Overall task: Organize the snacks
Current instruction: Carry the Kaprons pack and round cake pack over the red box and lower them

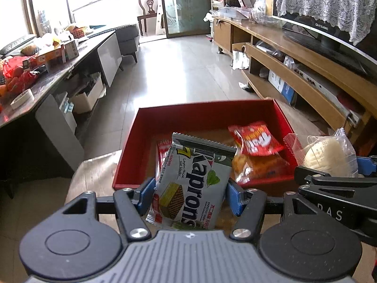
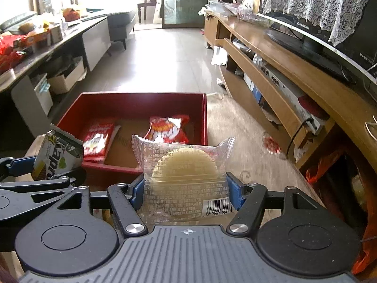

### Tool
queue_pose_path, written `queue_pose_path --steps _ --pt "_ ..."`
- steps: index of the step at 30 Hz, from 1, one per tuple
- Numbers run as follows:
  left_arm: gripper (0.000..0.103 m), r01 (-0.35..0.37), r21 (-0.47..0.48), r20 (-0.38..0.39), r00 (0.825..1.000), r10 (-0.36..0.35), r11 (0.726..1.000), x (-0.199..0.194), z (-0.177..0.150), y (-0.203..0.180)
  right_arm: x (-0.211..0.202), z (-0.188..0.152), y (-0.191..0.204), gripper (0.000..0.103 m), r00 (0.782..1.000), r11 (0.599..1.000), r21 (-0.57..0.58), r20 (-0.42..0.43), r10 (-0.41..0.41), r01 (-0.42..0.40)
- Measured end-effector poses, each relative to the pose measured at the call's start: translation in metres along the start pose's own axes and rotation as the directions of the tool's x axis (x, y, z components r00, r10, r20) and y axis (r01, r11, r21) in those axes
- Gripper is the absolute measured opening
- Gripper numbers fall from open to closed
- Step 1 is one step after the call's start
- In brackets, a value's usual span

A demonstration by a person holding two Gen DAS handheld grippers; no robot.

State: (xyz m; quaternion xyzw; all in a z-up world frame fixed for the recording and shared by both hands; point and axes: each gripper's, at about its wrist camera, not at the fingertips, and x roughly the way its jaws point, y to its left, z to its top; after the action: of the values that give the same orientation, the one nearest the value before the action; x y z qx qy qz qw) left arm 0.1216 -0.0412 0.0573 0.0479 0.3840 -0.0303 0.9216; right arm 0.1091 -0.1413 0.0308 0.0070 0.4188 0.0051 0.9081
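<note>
My left gripper (image 1: 190,194) is shut on a grey Kaprons wafer pack (image 1: 193,179), held upright just before the near edge of a red box (image 1: 188,114). My right gripper (image 2: 186,193) is shut on a clear-wrapped round pale cake (image 2: 185,167), also near the box's (image 2: 205,122) front edge. The cake shows in the left wrist view (image 1: 327,159) and the wafer pack in the right wrist view (image 2: 57,153). Inside the box lie a red snack bag (image 2: 168,128), a red-white wafer pack (image 2: 97,139) and an orange snack pack (image 1: 259,165).
The box sits on a low wooden table (image 2: 238,141). A wooden TV cabinet (image 2: 282,70) with a TV (image 2: 329,35) runs along the right. A dark cluttered table (image 1: 35,80) stands on the left. Tiled floor (image 1: 183,70) lies beyond.
</note>
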Motion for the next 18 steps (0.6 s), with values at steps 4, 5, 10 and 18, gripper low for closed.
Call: queue_pose_path --steps 4,5,10,18 --pt "0.061 -0.007 -0.018 0.006 1.0 0.007 1.0 0.011 0.014 0.003 0.009 0.012 0.002 0.073 1.0 1.0 -0.002 0.013 -0.004 0.004" --pt "0.061 -0.009 -0.025 0.006 1.0 0.009 1.0 0.015 0.018 0.004 0.011 0.015 0.002 0.073 1.0 1.0 -0.002 0.015 -0.003 0.003" --pt "0.061 -0.012 -0.045 -0.01 1.0 0.011 0.999 0.038 0.03 0.008 0.03 0.03 0.003 0.073 1.0 1.0 0.004 0.014 0.008 -0.008" --pt "0.061 -0.035 -0.047 -0.043 0.999 0.033 0.998 0.069 0.036 0.01 0.061 0.038 0.008 0.073 1.0 1.0 -0.006 -0.013 0.013 -0.013"
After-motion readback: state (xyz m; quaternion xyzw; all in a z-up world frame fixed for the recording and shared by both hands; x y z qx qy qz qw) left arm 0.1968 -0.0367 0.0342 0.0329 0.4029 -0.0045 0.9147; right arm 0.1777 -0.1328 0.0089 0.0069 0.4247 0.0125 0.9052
